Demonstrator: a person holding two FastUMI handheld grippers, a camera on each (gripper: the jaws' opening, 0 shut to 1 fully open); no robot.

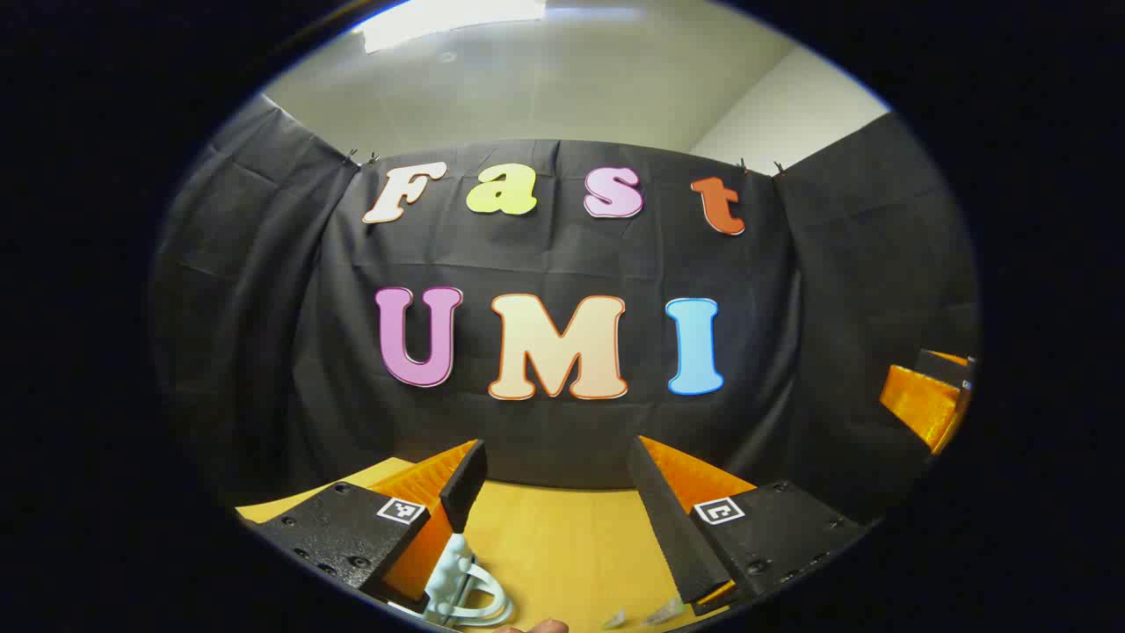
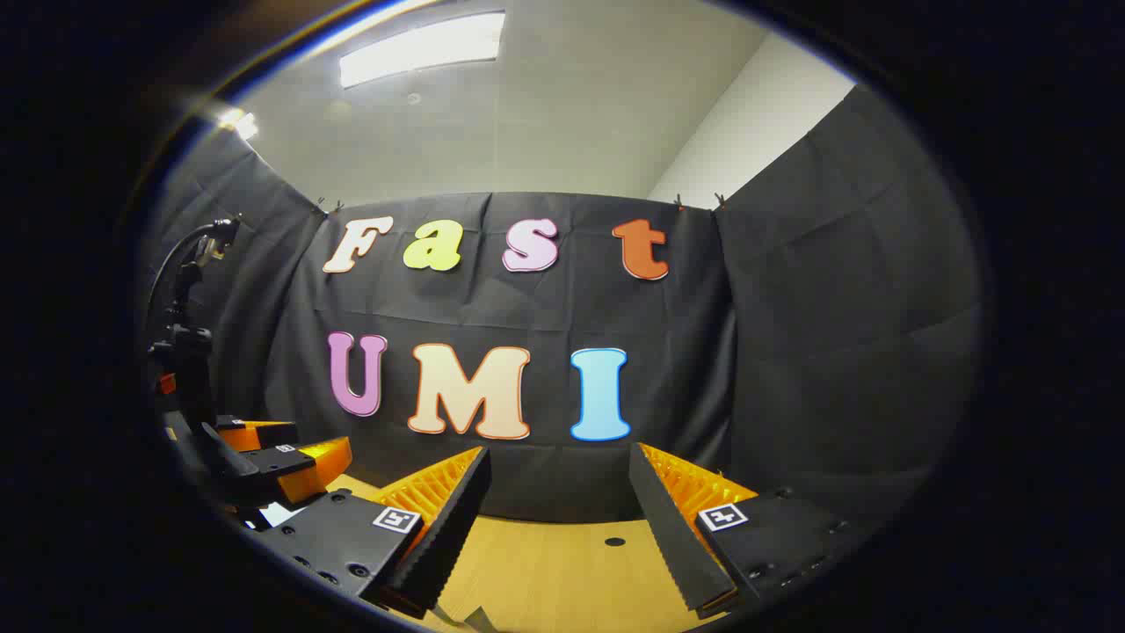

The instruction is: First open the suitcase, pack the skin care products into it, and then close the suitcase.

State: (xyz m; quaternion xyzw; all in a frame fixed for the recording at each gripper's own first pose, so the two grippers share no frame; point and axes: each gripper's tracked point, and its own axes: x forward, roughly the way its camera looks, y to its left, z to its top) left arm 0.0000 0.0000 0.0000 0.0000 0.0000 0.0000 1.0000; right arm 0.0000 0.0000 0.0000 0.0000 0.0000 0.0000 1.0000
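Suitcase handle (image 1: 464, 585) beside open left hand-held gripper (image 1: 554, 479) — wooden table (image 1: 562, 545).

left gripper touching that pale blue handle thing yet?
Cannot tell. In the left gripper view the pale blue handle sits just under one finger of the open left gripper; they overlap, with no plain contact or gap.

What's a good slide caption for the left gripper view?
Left claw open above the wooden table, a pale blue handle by its finger.
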